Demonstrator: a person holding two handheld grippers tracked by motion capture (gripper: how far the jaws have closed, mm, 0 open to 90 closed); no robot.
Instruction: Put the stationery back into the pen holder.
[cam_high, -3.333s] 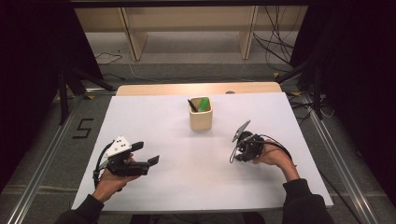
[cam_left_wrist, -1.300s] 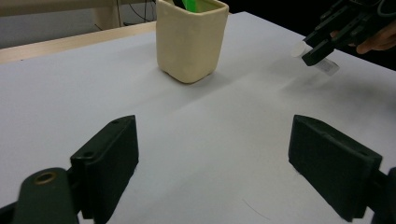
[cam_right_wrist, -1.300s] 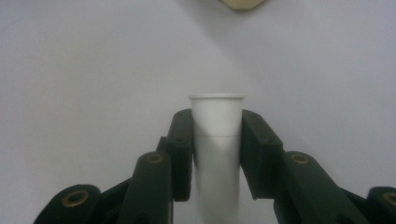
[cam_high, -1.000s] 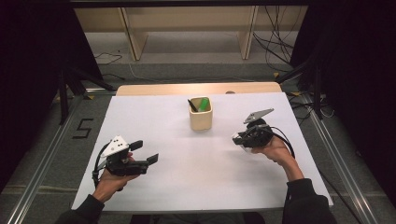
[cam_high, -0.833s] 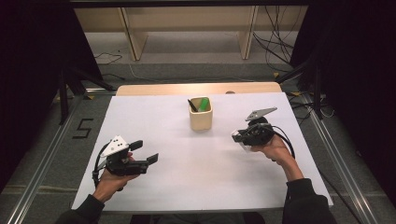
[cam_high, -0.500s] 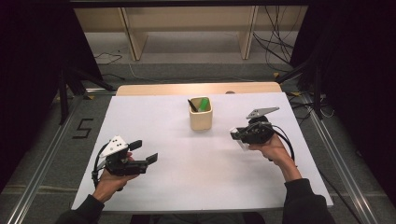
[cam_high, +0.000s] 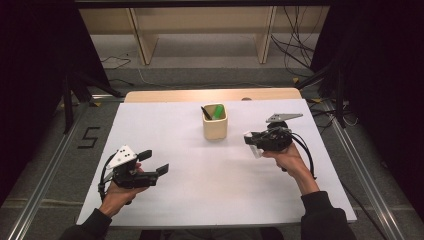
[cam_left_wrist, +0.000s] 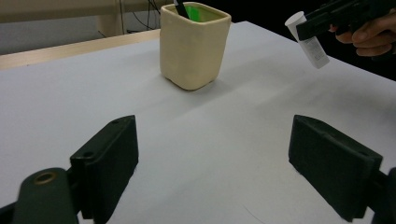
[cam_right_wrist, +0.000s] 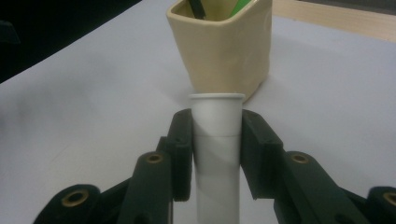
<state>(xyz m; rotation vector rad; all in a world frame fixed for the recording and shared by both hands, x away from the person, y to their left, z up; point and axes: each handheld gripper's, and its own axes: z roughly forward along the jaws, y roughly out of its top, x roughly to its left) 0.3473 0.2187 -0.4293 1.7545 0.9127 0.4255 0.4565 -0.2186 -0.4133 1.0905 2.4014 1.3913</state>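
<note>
Between the right gripper's (cam_right_wrist: 217, 154) closed jaws sits a white tube (cam_right_wrist: 216, 140), carried closer to the cream cup (cam_high: 215, 121) than a second ago; dropping it in seems next. Ahead of the left gripper's (cam_high: 152, 162) wide-open, empty jaws lies bare table (cam_high: 200, 180).

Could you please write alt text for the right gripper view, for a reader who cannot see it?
The right gripper has its two black jaws shut on a white tube, which stands upright between them. Just beyond stands a cream cup on the white table, with a black and a green item inside.
</note>
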